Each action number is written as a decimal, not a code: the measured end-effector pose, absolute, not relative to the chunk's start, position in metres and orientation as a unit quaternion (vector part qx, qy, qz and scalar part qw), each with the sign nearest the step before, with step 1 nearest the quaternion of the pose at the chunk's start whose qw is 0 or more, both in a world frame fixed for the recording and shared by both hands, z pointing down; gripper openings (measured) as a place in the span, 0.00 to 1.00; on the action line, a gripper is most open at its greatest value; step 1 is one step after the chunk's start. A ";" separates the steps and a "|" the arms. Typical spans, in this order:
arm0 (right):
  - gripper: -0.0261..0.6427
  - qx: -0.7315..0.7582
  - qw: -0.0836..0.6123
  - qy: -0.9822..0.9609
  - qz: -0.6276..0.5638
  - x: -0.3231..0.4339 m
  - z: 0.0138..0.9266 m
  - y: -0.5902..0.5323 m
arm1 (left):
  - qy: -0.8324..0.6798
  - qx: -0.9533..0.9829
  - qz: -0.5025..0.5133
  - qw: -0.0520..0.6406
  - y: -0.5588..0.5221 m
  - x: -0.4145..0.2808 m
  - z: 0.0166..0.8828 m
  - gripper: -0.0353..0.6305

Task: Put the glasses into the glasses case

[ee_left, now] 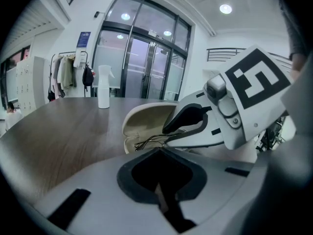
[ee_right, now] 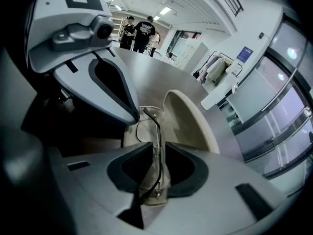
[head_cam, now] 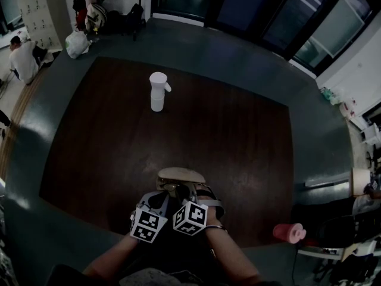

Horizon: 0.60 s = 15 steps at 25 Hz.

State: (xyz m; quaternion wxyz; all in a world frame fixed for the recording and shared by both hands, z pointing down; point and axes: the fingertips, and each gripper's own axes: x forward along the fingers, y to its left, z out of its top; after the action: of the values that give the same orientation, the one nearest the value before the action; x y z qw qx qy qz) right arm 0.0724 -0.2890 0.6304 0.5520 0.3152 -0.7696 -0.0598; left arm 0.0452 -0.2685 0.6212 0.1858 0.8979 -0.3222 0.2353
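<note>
An open beige glasses case (head_cam: 181, 174) lies near the table's front edge, its lid (ee_left: 146, 116) raised. Thin wire-framed glasses (ee_right: 156, 131) hang from my right gripper (ee_right: 157, 148), which is shut on them and holds them over the case's tray (ee_right: 142, 136). In the left gripper view the glasses (ee_left: 146, 142) show as thin wires just inside the case. My left gripper (ee_left: 159, 151) is closed at the case's near rim and seems to pinch it; the contact itself is hidden. Both grippers (head_cam: 162, 194) (head_cam: 181, 190) sit side by side at the case.
A white spray bottle (head_cam: 158, 91) stands upright far back on the dark wooden table (head_cam: 238, 136). A pink cup (head_cam: 289, 232) sits off the table at the right. People stand far behind (ee_right: 142, 33). Glass doors (ee_left: 146, 67) lie beyond the table.
</note>
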 end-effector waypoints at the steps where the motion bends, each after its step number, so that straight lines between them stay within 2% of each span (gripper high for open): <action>1: 0.12 0.315 0.552 -0.770 -0.060 0.072 0.630 -0.288 | -0.322 0.897 0.237 0.186 -0.268 0.045 0.621 0.06; 6: 0.16 0.315 0.551 -0.770 -0.064 0.072 0.624 -0.279 | -0.327 0.896 0.236 0.183 -0.268 0.045 0.616 0.06; 15: 0.16 0.339 0.519 -0.783 -0.054 0.077 0.605 -0.258 | -0.344 0.889 0.224 0.202 -0.269 0.042 0.612 0.06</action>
State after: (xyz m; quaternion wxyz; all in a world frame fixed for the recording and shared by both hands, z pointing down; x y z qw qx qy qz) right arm 0.0770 -0.2576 0.6049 0.5190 0.3390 -0.7829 -0.0537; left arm 0.0424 -0.2691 0.6118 0.2016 0.8893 -0.3438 0.2241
